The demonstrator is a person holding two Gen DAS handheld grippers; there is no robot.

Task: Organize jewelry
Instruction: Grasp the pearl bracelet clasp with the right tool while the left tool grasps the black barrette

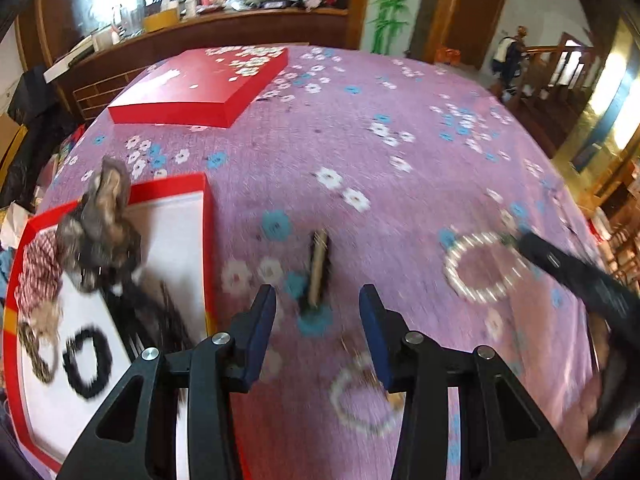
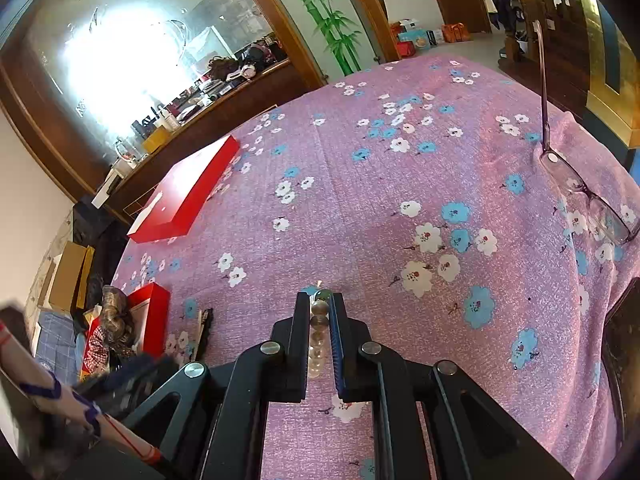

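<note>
right gripper (image 2: 320, 312) clamped on white pearl-bead bracelet (image 2: 318, 344) (beads strung between its pads) | left gripper (image 1: 318, 320) part-open, empty, above brown-black hair clip (image 1: 318, 268)

Right gripper (image 2: 320, 336) clamped on pearl bracelet (image 2: 318, 344) over the floral cloth (image 2: 360, 200). Red lid (image 2: 188, 196) far left of the gripper; glasses (image 2: 584, 192) far right.

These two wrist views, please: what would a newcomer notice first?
Probably the purple flowered tablecloth filling both views, with a red lid at its far left. Next, the right gripper, jaws shut on a pearl bracelet, and the open red box of hair accessories at left.
</note>
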